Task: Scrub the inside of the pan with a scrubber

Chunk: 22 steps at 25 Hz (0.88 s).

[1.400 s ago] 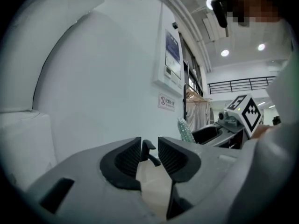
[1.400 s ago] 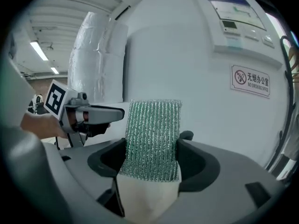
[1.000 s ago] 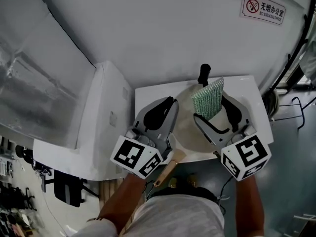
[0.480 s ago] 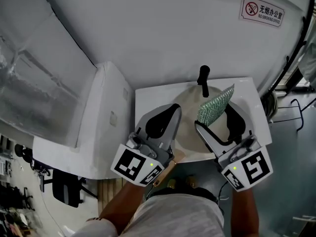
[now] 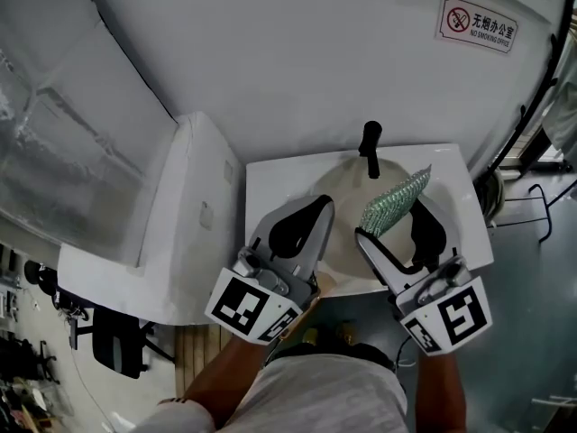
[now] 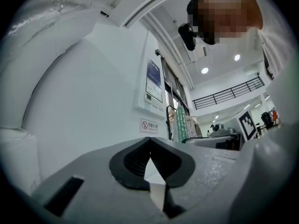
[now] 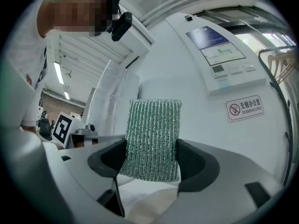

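A cream-coloured pan lies on a small white table below me in the head view. A bit of its tan handle peeks out under my left gripper. That left gripper hovers over the pan's left side, jaws shut with nothing between them; the left gripper view shows the left gripper with its tips touching. My right gripper hangs over the pan's right side, shut on a green woven scrubber. The right gripper pinches the scrubber upright between both pads.
A black upright knob-like object stands at the pan's far edge. A white padded block adjoins the table's left side. The white wall behind carries a no-smoking sign. A dark metal frame stands on the floor at right.
Both grippers have drawn back toward me and slightly up. The scrubber has slid right and now leans toward the pan's right rim. The tan handle is now mostly hidden under the left gripper.
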Each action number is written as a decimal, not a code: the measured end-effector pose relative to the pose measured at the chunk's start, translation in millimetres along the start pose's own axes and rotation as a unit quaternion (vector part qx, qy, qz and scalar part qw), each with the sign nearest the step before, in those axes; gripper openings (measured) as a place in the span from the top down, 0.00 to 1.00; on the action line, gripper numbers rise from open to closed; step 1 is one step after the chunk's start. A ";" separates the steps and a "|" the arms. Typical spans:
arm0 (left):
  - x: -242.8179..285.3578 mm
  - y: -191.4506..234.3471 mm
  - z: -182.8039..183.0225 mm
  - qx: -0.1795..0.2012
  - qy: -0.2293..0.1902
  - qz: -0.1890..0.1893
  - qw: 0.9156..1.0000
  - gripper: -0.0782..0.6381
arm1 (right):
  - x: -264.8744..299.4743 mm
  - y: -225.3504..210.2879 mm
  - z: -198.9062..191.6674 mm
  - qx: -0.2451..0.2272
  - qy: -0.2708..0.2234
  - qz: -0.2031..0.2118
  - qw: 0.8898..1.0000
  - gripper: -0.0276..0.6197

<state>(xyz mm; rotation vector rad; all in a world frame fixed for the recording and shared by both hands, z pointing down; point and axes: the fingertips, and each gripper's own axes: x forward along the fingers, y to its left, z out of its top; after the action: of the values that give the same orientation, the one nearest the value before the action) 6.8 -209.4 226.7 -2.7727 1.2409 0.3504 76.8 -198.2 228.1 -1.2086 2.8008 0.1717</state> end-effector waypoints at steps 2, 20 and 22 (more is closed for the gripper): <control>-0.8 -1.0 0.2 0.001 -0.001 0.000 1.000 0.87 | -0.7 -0.1 -0.9 0.001 0.001 -0.002 1.000 0.43; -1.9 -3.9 -2.6 0.002 0.002 0.000 1.000 0.87 | -0.9 3.2 -6.2 0.003 0.007 -0.004 1.000 0.43; -1.8 -4.8 -2.4 0.002 0.002 0.000 1.000 0.87 | -1.6 3.2 -6.1 0.003 0.007 -0.005 1.000 0.43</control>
<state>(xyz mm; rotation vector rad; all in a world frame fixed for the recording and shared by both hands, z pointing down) 9.6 -205.3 229.4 -2.7717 1.2403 0.3418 75.3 -195.7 234.5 -1.2270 2.8050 0.1535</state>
